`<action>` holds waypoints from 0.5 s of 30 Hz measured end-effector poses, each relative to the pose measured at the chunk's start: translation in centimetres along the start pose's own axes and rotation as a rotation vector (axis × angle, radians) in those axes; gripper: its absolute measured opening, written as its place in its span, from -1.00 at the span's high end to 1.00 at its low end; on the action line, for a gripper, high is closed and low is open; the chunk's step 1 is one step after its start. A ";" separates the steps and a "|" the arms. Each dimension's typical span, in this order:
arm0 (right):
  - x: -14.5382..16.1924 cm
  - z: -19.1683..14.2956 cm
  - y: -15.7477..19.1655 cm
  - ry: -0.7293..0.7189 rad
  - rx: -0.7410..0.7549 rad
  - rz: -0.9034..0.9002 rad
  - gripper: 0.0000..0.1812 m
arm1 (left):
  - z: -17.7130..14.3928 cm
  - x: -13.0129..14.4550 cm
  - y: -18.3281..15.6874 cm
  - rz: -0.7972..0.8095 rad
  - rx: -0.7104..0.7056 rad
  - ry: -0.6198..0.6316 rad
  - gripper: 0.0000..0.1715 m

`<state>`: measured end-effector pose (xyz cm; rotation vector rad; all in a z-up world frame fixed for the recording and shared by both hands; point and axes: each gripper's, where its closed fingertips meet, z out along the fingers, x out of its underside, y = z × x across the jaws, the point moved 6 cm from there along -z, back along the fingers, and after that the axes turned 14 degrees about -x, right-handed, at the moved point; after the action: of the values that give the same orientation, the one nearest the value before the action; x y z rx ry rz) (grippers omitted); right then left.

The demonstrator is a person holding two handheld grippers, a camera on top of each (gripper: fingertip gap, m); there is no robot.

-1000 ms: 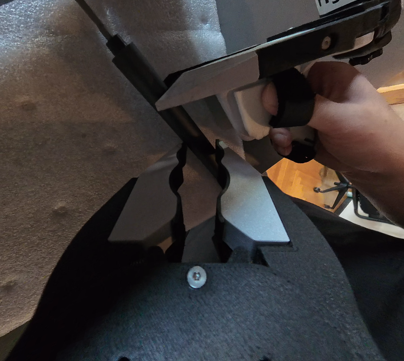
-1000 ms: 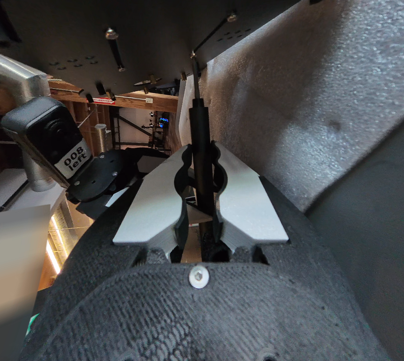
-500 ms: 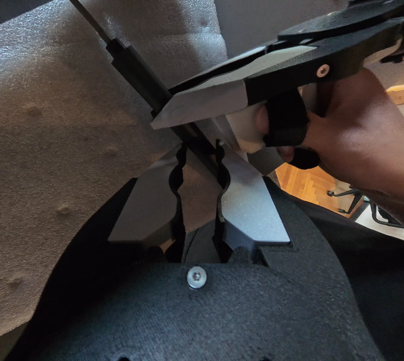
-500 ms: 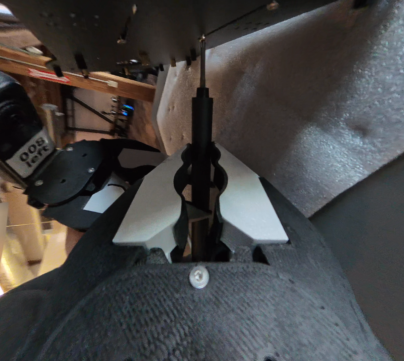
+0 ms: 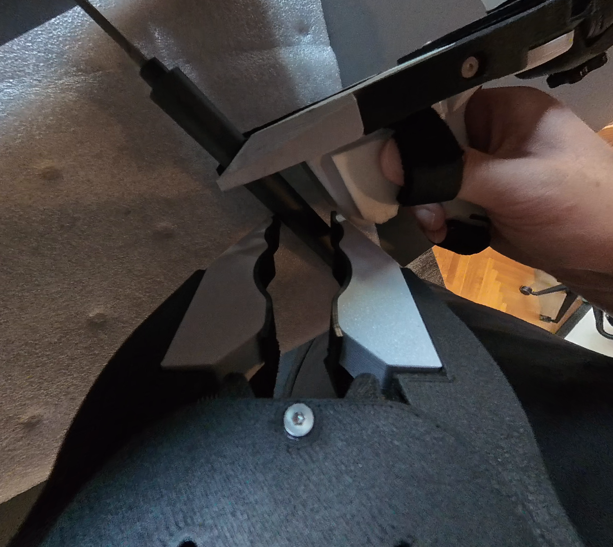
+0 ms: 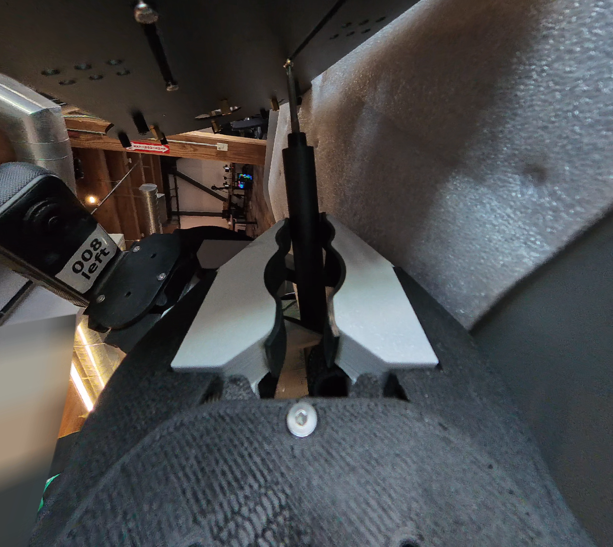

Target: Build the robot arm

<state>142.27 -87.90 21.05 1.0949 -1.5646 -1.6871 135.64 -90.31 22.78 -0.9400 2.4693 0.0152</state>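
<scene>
My right gripper [image 6: 305, 223] is shut on the black handle of a screwdriver [image 6: 303, 199]. Its thin metal shaft [image 6: 292, 96] points up, with the tip at a small screw [image 6: 287, 64] on the edge of a black metal panel [image 6: 232, 0]. In the left wrist view the screwdriver [image 5: 189, 106] runs diagonally from that panel [image 5: 30, 0] down into the right gripper [image 5: 238, 173], held by a hand [image 5: 530, 186]. My left gripper [image 5: 302, 222] is open and empty. Its fingertips sit just below the handle's rear end; I cannot tell if they touch it.
A grey foam sheet [image 6: 464, 133] lies along the right of the panel and fills the left of the left wrist view [image 5: 99, 199]. Long black standoffs with silver heads [image 6: 156, 43] stick out of the panel. The left gripper's body [image 6: 142, 269] shows at left. My right fingertips sit around 5 centimetres from my left ones.
My right gripper tilted and rolled with the screwdriver half a second ago, then came back near its earlier pose. The tip stayed at the screw. My left gripper barely moved.
</scene>
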 end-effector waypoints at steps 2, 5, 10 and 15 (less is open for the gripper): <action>0.0 -0.1 0.0 0.004 -0.004 0.007 0.82 | 0.0 0.0 0.0 0.005 0.000 0.007 0.67; 0.1 0.0 0.0 0.041 0.011 0.017 0.75 | 0.0 0.0 0.0 0.016 -0.010 0.014 0.67; 0.3 0.2 0.6 0.199 0.212 -0.147 0.74 | 0.0 -0.1 0.0 0.016 -0.008 0.027 0.67; 0.0 0.4 1.2 0.253 0.396 -0.333 0.74 | 0.0 -0.1 0.0 0.013 -0.006 0.026 0.68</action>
<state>141.80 -87.87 22.18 1.7811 -1.6553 -1.3906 135.72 -90.28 22.83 -0.9319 2.5004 0.0157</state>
